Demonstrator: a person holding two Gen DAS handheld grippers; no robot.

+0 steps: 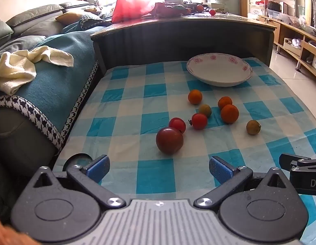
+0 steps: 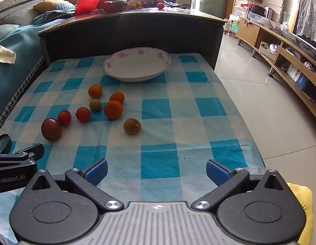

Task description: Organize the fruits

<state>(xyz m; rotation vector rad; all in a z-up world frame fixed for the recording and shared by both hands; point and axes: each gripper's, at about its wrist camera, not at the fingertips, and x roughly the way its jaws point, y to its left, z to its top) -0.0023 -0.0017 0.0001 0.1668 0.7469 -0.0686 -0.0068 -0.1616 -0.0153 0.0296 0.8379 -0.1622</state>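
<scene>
Several small fruits lie loose on the blue checked cloth (image 1: 149, 175): a dark red tomato (image 1: 169, 140), two red cherry tomatoes (image 1: 177, 125), three oranges (image 1: 229, 113) and two greenish-brown fruits (image 1: 253, 127). A white flowered bowl (image 1: 219, 69) stands empty behind them; it also shows in the right wrist view (image 2: 137, 64). My left gripper (image 1: 159, 168) is open and empty, just short of the dark tomato (image 2: 51, 129). My right gripper (image 2: 157, 171) is open and empty, nearer than the brown fruit (image 2: 132, 126).
A dark wooden table (image 1: 182, 26) with a red bag (image 1: 131, 2) rises behind the cloth. A sofa with a teal cover (image 1: 55, 77) and a cream towel (image 1: 21, 67) lies left. Tiled floor (image 2: 260, 106) and low shelves (image 2: 284, 47) lie right.
</scene>
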